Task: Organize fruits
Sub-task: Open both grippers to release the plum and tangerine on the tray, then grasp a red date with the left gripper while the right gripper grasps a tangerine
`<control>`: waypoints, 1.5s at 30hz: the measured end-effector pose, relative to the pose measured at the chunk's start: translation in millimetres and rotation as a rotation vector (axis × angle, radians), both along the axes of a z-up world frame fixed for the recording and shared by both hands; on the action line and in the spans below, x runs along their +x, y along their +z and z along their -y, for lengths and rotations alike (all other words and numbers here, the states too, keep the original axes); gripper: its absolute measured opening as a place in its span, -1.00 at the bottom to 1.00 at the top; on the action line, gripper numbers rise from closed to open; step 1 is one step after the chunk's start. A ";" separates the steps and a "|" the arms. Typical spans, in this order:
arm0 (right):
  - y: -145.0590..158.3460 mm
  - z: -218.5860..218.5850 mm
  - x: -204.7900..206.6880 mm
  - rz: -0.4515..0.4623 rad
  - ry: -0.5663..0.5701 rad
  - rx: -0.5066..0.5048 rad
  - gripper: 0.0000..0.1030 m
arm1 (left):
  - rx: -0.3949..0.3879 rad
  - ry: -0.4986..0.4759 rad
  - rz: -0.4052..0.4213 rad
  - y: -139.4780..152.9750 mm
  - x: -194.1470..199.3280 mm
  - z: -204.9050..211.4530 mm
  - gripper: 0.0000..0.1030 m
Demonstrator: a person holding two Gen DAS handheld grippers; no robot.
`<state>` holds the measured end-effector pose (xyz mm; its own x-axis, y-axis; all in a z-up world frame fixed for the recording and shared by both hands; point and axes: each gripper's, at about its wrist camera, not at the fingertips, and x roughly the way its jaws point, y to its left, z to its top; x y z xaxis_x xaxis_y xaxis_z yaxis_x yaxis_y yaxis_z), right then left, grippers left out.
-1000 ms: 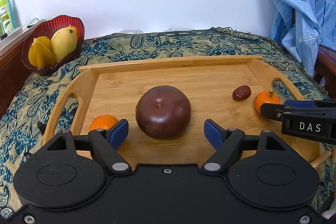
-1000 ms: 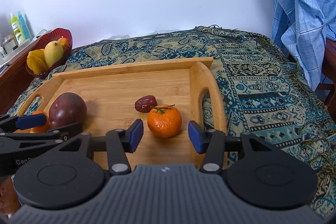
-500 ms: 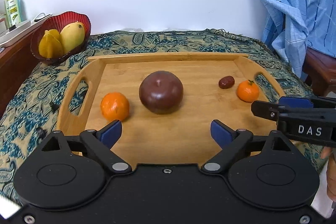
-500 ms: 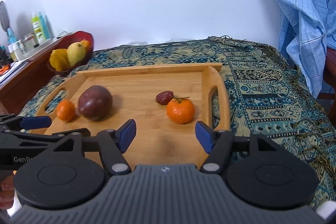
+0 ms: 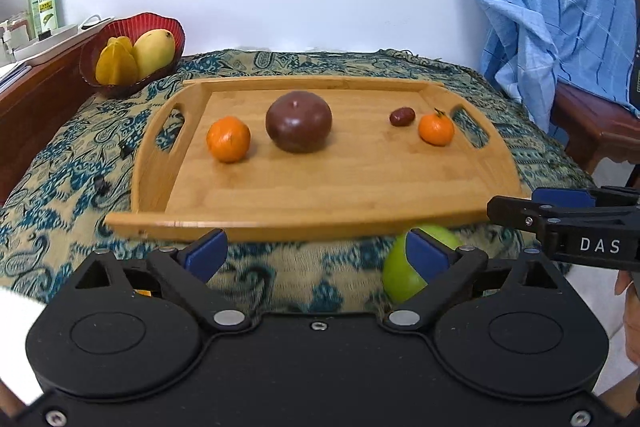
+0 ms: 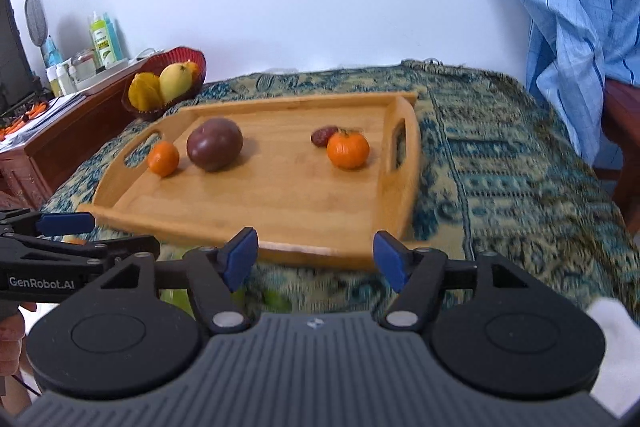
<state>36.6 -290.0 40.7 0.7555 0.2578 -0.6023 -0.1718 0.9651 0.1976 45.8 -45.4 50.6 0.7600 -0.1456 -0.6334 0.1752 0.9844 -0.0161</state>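
A bamboo tray (image 5: 320, 187) (image 6: 280, 203) lies on the patterned cloth. On it sit a dark purple round fruit (image 5: 299, 121) (image 6: 215, 144), a left orange (image 5: 228, 139) (image 6: 163, 158), a right orange (image 5: 436, 128) (image 6: 348, 149) and a small red date (image 5: 402, 116) (image 6: 323, 135). A green apple (image 5: 404, 275) (image 6: 276, 301) lies on the cloth in front of the tray, partly behind my left gripper's right finger. My left gripper (image 5: 316, 253) is open and empty, short of the tray's near edge. My right gripper (image 6: 316, 255) is open and empty, at the tray's near right corner.
A red bowl (image 5: 132, 57) (image 6: 166, 87) with a mango and starfruit stands at the back left beside a wooden side table (image 6: 60, 131) with bottles. A blue checked cloth (image 5: 552, 11) hangs over a chair on the right. A white wall is behind.
Both grippers have pulled back from over the tray to in front of its near edge. The fruits on the tray look farther away, and the green apple has come into view.
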 end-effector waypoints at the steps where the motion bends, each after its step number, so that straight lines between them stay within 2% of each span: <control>1: -1.5 -0.4 -4.8 0.000 0.005 -0.009 0.50 | 0.002 -0.002 0.003 -1.6 -5.8 0.6 0.86; 7: -10.3 -1.5 -27.7 -0.005 0.024 -0.007 0.50 | -0.005 -0.043 -0.006 -10.8 -34.0 6.9 0.84; 9: -12.1 -5.4 -38.2 0.033 0.014 -0.051 0.50 | -0.004 -0.059 -0.009 -14.2 -41.3 9.8 0.67; 11: -12.5 -9.1 -46.4 0.066 0.016 -0.082 0.49 | 0.001 -0.072 -0.016 -16.8 -46.9 13.0 0.27; 14: -14.2 -11.6 -52.3 0.068 0.026 -0.084 0.43 | 0.017 -0.111 -0.038 -19.3 -51.3 19.8 -0.04; 20: -22.1 -15.0 -58.5 0.028 0.026 -0.081 0.05 | 0.035 -0.131 -0.072 -24.6 -55.8 27.4 -0.52; 25: -25.8 -14.4 -59.1 0.016 0.024 -0.087 -0.06 | 0.045 -0.135 -0.094 -30.6 -57.6 28.5 -0.53; 36: -30.2 -18.8 -58.6 0.006 0.047 -0.117 -0.04 | 0.068 -0.147 -0.109 -42.8 -47.5 37.1 -0.54; 38: -30.5 -20.2 -57.9 0.006 0.044 -0.129 -0.29 | 0.071 -0.146 -0.103 -42.0 -47.7 37.9 -0.56; 45: -24.3 -17.3 -52.4 0.027 0.012 -0.101 -0.30 | 0.066 -0.125 -0.040 -25.5 -47.8 33.8 -0.56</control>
